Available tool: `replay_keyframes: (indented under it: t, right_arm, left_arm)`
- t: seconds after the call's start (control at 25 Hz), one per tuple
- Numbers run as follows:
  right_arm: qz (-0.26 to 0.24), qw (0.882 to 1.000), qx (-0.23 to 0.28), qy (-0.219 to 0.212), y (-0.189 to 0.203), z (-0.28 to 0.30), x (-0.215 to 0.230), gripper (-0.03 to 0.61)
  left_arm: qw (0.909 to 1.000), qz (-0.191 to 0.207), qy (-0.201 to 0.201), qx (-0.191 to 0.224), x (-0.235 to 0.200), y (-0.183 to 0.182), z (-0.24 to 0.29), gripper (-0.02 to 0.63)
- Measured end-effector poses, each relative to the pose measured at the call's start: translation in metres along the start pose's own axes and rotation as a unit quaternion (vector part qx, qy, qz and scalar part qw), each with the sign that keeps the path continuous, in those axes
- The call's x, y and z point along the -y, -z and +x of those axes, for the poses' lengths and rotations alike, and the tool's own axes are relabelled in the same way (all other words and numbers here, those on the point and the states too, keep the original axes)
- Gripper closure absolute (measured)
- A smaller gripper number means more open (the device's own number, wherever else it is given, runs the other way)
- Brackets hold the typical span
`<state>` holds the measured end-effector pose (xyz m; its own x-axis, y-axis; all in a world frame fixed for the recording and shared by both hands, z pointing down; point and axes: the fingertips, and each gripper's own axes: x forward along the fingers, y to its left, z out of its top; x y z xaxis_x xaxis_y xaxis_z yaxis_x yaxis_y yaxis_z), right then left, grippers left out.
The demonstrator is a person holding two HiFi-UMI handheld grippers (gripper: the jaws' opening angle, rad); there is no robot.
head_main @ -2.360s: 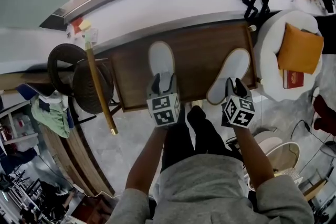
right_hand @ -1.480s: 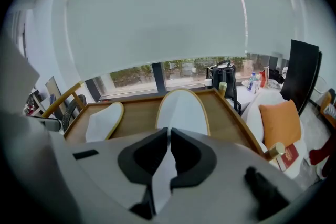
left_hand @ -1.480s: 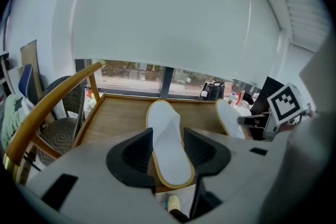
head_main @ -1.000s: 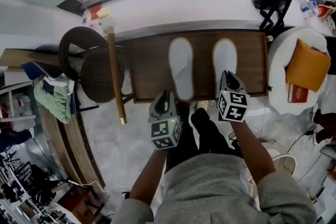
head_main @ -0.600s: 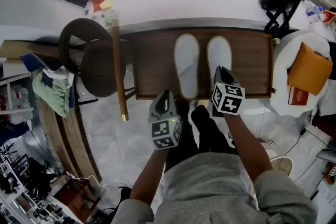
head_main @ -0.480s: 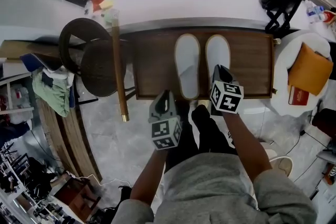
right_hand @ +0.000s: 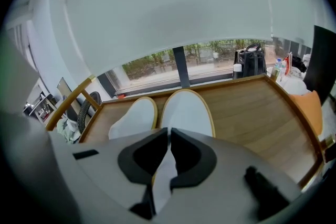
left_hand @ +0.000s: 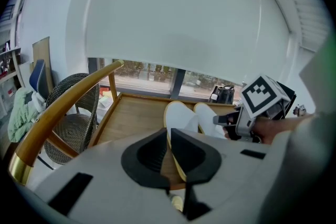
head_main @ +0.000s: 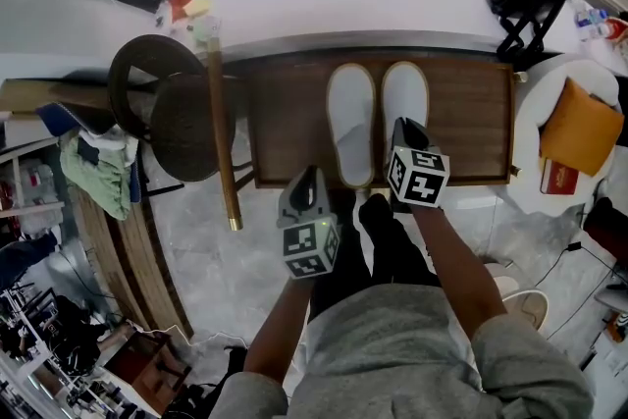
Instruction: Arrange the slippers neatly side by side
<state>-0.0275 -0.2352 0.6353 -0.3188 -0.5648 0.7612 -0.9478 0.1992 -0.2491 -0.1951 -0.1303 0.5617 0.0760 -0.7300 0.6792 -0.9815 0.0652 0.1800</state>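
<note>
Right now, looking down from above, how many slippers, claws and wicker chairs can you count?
White slippers: 2
Claws: 2, left claw and right claw
Wicker chair: 1
Total: 5

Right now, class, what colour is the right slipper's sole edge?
Tan-yellow, round the white right slipper; clearest in the right gripper view.

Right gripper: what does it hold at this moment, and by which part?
The right gripper holds the right slipper by its near end; the jaws are shut on the white fabric there.
</note>
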Motion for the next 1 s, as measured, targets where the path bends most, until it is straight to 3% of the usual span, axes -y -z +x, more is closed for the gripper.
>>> replay_keyframes:
  t: [0.36, 0.52, 0.64, 0.84, 1.0]
  right_arm:
    - [-0.007, 0.999, -0.022, -0.023, 0.008, 0.005, -0.006, 0.541]
    - [-0.027, 0.996, -0.036, -0.081, 0.011, 0.003, -0.017, 0.533]
    - [-0.042, 0.992, -0.035, -0.116, 0.006, -0.005, -0.019, 0.462]
    - [-0.050, 0.983, -0.001, -0.179, -0.019, -0.052, -0.023, 0.451]
    - [-0.096, 0.965, 0.063, -0.235, -0.059, -0.117, -0.032, 0.453]
  left_arm:
    - [1.0000, 0.000, 0.005, -0.002, 0.002, 0.002, 0.001, 0.578]
    - [1.0000, 0.003, 0.008, 0.001, 0.005, -0.002, 0.001, 0.578]
    - [0.9999, 0.010, 0.008, 0.010, 0.003, -0.010, 0.000, 0.578]
    - [0.9994, 0.024, 0.009, 0.024, 0.005, -0.026, -0.010, 0.578]
    - [0.9984, 0.040, 0.016, 0.036, 0.014, -0.037, -0.025, 0.578]
